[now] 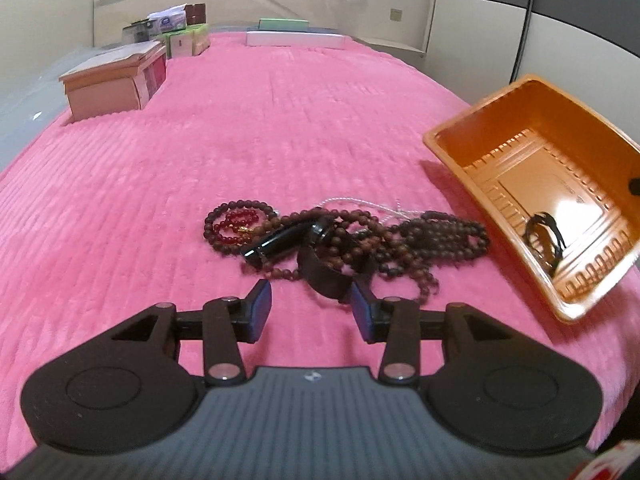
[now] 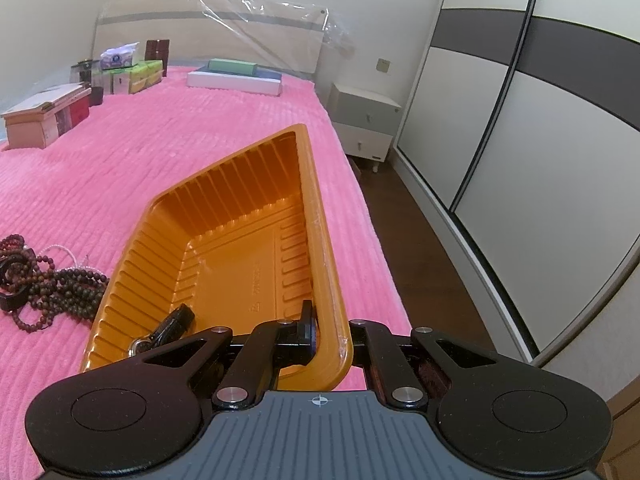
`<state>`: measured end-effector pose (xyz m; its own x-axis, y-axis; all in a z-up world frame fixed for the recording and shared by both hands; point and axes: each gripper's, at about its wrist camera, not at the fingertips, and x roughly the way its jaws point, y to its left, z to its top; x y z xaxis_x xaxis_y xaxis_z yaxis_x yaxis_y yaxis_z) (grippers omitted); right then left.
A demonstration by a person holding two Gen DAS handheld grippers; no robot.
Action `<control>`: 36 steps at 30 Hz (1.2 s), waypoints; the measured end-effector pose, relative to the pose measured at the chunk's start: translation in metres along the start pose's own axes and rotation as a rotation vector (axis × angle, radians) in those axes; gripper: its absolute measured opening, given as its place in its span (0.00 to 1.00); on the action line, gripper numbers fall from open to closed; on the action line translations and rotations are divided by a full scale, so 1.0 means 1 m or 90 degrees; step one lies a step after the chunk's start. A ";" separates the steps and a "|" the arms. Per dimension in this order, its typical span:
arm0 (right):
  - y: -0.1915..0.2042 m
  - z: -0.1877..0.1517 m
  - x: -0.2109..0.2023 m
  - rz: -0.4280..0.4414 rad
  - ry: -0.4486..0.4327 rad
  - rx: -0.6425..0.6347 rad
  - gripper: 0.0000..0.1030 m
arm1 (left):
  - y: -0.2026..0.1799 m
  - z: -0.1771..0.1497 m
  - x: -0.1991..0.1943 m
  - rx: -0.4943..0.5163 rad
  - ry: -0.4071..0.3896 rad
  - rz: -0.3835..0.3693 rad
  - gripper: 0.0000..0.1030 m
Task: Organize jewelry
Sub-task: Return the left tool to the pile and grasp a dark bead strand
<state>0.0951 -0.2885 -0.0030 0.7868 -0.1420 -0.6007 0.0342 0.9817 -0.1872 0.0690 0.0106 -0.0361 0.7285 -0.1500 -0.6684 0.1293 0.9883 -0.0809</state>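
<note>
left tool (image 1: 310, 312) part open, empty, nearing jewelry pile (image 1: 344, 240); right tool (image 2: 332, 340) clamps orange tray (image 2: 240, 216) rim. next: close on bracelet.

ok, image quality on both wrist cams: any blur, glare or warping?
Left wrist: slight softness on the bead pile, glare patch on the orange tray floor, bed edges bowed by fisheye. Right wrist: sharper, wardrobe lines curve strongly, faint sheen on the tray wall, soft even room light.
</note>
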 end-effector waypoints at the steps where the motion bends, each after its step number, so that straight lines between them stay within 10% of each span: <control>1: 0.001 0.000 0.000 -0.001 0.001 -0.002 0.05 | -0.001 0.000 0.003 -0.002 0.001 -0.004 0.38; 12: 0.001 0.000 0.001 -0.005 0.004 -0.001 0.05 | -0.028 0.001 0.036 0.092 0.002 0.016 0.52; 22: 0.001 0.000 0.003 -0.005 0.003 -0.005 0.05 | 0.011 0.006 0.015 0.032 -0.047 0.021 0.52; 36: 0.000 -0.001 0.009 -0.015 0.011 -0.005 0.05 | 0.023 0.027 0.043 0.120 0.006 0.010 0.06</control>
<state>0.1013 -0.2895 -0.0092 0.7747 -0.1681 -0.6096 0.0486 0.9770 -0.2076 0.1216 0.0265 -0.0474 0.7249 -0.1336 -0.6758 0.2426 0.9677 0.0689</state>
